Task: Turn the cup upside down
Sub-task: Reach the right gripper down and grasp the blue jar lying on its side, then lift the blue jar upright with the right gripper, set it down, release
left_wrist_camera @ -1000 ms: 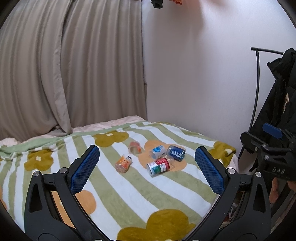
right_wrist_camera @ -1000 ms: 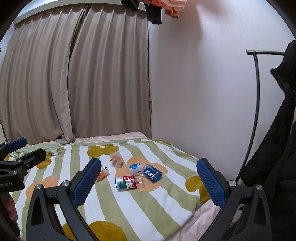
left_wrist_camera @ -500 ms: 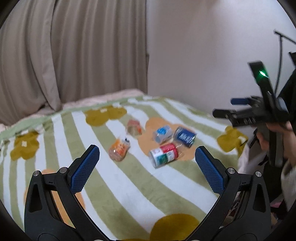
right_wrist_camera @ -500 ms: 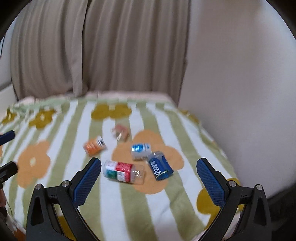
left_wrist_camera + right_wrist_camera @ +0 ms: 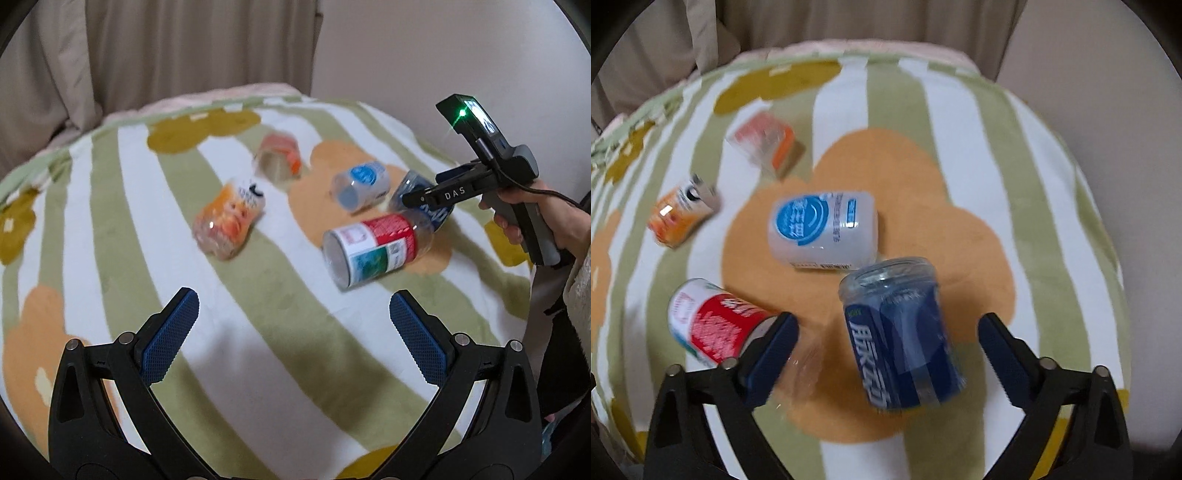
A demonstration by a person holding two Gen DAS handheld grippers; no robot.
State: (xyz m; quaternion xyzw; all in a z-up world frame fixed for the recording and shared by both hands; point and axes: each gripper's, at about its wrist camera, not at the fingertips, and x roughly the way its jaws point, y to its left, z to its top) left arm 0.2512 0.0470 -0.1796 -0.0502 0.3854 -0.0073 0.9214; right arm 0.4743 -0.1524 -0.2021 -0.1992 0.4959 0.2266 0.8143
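Several clear plastic cups with printed labels lie on their sides on a striped blanket (image 5: 258, 288). A dark blue cup (image 5: 901, 336) rests between the fingers of my open right gripper (image 5: 886, 328), its mouth facing away; no pad touches it. A red and white cup (image 5: 713, 325) (image 5: 373, 247) lies by the left finger. A white and blue cup (image 5: 823, 229) (image 5: 362, 184) lies further off, then two orange cups (image 5: 232, 218) (image 5: 279, 157). My left gripper (image 5: 293, 319) hangs open above bare blanket, short of the cups.
The blanket (image 5: 1052, 240) covers a bed that ends at beige curtains (image 5: 166, 48) and a white wall (image 5: 443, 48). In the left wrist view a person's hand (image 5: 535, 218) holds the right gripper's handle over the bed's right side.
Both grippers moved forward and down toward the cups. The right gripper now brackets the dark blue cup, which lay well ahead of it before. No cup has moved.
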